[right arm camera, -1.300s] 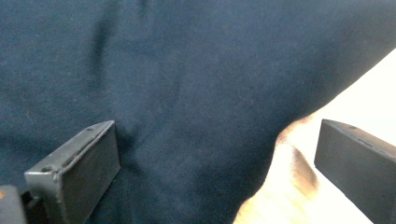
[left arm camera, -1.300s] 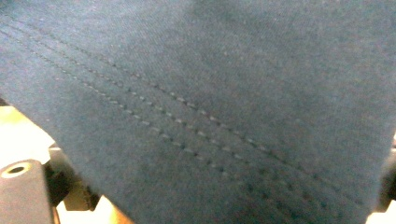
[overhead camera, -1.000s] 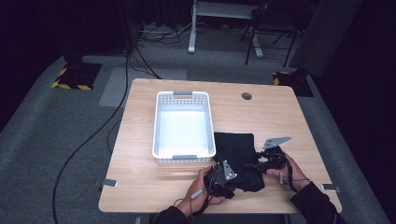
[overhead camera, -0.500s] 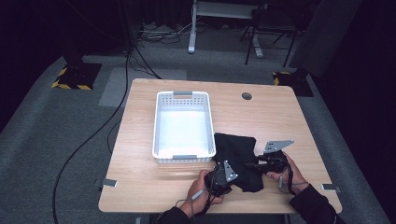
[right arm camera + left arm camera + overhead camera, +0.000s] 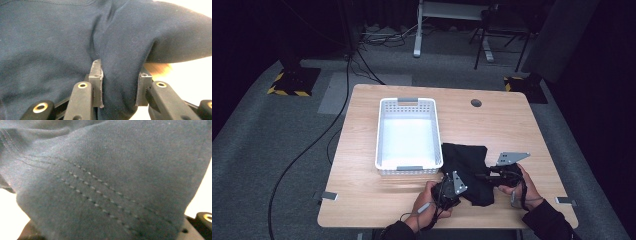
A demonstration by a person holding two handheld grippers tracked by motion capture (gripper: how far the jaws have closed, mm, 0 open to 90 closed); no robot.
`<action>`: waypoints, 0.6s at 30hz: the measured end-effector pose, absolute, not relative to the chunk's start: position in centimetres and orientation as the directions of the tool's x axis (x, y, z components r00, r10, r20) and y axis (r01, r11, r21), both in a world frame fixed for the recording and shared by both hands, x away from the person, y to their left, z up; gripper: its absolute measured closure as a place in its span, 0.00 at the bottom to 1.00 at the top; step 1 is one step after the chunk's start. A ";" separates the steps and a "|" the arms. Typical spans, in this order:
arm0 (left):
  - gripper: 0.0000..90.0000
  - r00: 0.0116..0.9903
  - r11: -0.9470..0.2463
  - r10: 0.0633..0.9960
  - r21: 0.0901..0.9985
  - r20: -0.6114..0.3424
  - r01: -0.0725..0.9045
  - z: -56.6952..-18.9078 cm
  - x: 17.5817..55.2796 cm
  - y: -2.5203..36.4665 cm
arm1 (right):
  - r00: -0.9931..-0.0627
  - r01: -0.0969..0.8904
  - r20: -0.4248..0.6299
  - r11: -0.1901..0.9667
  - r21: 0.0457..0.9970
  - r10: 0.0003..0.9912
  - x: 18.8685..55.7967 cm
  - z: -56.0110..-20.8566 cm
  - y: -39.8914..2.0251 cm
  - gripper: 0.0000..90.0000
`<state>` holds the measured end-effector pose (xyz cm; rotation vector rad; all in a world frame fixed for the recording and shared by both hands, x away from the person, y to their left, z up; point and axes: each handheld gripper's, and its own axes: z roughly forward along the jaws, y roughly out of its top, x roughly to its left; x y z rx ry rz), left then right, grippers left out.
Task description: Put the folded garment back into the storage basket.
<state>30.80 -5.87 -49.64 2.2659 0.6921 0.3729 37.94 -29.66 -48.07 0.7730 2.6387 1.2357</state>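
Note:
A dark navy garment [image 5: 467, 165] lies crumpled on the wooden table [image 5: 492, 120], right of the basket. My left gripper [image 5: 451, 187] sits at the garment's near left edge. Its jaws have just been closing. In the left gripper view the stitched cloth [image 5: 105, 177] drapes over the lens and hides the jaws. My right gripper [image 5: 492, 176] is at the garment's right side. Its jaws have also just been closing, and its pads [image 5: 96, 75] pinch a fold of the cloth [image 5: 120, 82].
A white plastic basket [image 5: 408, 102] stands empty at the table's middle, just left of the garment. A round cable hole [image 5: 476, 103] is near the far edge. Bare wood lies right of the garment and along the near left.
Both hands stay at the garment's near edge. The right gripper has edged slightly nearer the cloth; the garment has barely shifted.

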 end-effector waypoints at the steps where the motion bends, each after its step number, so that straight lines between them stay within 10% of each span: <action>1: 0.77 0.813 -0.592 0.579 0.717 0.060 0.368 -49.6 30.8 -5.9 | -0.861 0.395 0.098 0.534 0.747 0.499 37.9 -48.1 -29.7 0.74; 18: 0.78 0.826 -0.591 0.561 0.728 0.060 0.348 -48.7 31.2 -6.8 | -0.851 0.372 0.048 0.536 0.758 0.522 37.4 -46.7 -30.4 0.76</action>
